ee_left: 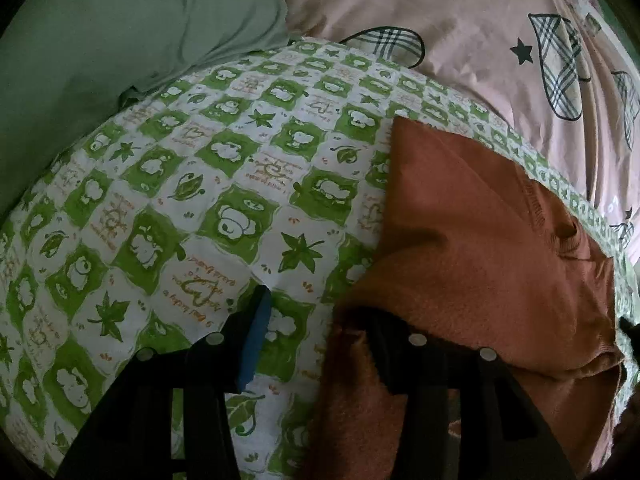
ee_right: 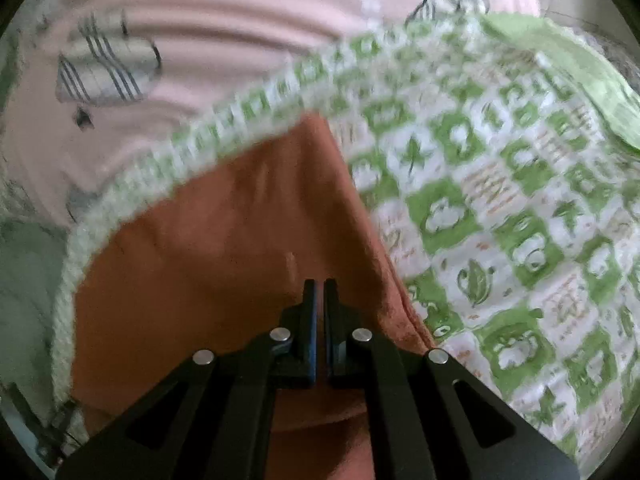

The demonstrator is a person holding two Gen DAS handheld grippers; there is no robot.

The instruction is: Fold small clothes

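Observation:
A rust-orange garment (ee_left: pixel 472 248) lies on a green-and-white patterned quilt (ee_left: pixel 192 200). My left gripper (ee_left: pixel 316 304) is open at the garment's left edge: the left finger with its blue pad (ee_left: pixel 256 332) rests on the quilt, and the right finger is hidden under the orange cloth. In the right wrist view the orange garment (ee_right: pixel 224 240) fills the centre. My right gripper (ee_right: pixel 319 284) is shut just above it, with no cloth seen between the fingers. That view is blurred.
A grey-green pillow (ee_left: pixel 120 32) lies at the far left. A pink sheet with plaid hearts (ee_left: pixel 460 20) lies behind the quilt and shows in the right wrist view (ee_right: pixel 200 40). The quilt's green-patterned border (ee_right: pixel 240 112) runs behind the garment.

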